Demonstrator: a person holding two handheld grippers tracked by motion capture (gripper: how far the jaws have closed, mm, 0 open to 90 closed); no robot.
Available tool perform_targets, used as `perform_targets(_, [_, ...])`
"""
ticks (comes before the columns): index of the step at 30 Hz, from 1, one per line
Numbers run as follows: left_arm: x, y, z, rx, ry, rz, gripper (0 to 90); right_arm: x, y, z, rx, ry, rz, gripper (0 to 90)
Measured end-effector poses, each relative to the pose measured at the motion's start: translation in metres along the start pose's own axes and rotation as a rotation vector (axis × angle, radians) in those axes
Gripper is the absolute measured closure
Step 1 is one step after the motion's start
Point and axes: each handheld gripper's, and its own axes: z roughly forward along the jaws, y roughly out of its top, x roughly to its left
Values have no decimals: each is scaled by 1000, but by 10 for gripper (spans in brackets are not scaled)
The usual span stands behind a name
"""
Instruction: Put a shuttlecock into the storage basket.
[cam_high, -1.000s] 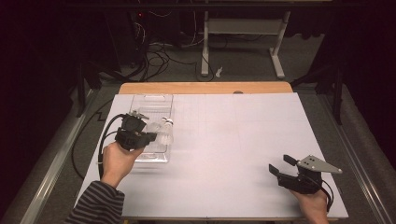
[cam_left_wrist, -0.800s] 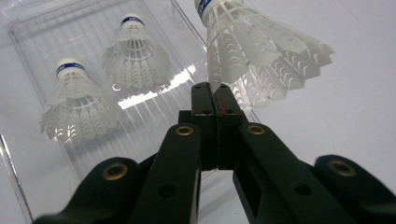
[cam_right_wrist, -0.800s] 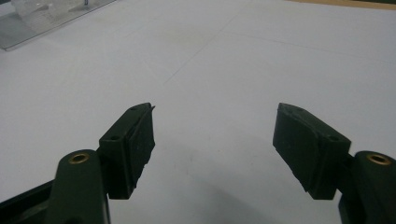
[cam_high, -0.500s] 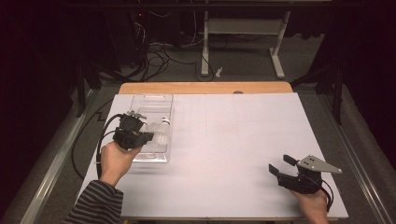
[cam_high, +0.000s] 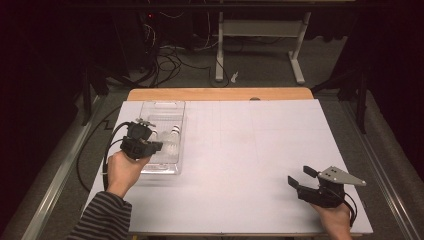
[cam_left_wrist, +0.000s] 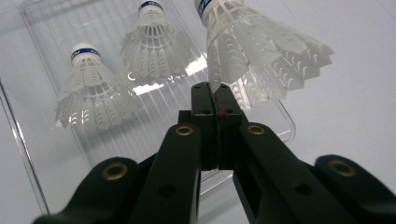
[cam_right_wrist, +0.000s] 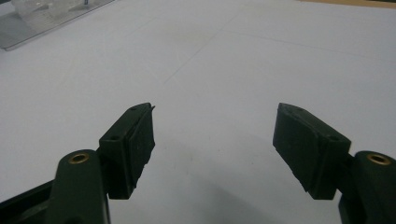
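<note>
- Between the left gripper's (cam_left_wrist: 214, 100) closed jaws sat a shuttlecock's (cam_left_wrist: 261, 56) skirt edge, pinched above the clear tray (cam_left_wrist: 37, 154).
- Lifting it out seemed next; the right gripper (cam_right_wrist: 214, 135) gaped wide, holding nothing.

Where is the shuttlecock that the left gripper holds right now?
In the left gripper view, the held shuttlecock is pinched by its skirt edge in the left gripper, raised at the clear tray's right edge, beside two shuttlecocks lying inside.

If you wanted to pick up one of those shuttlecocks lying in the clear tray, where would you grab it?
Probably the left shuttlecock by its skirt rim, coming from above: it lies on its side, so the thin rim fits between jaws, while the round cork would slip.
</note>
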Motion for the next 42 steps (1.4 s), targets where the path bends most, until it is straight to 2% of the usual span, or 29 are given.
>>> perform_targets(25, [18, -4, 10, 43, 54, -28, 894, 0, 0, 0, 2, 0, 1, 300])
perform_targets(42, [18, -7, 18, 61, 69, -21, 893, 0, 0, 0, 1, -1, -1, 300])
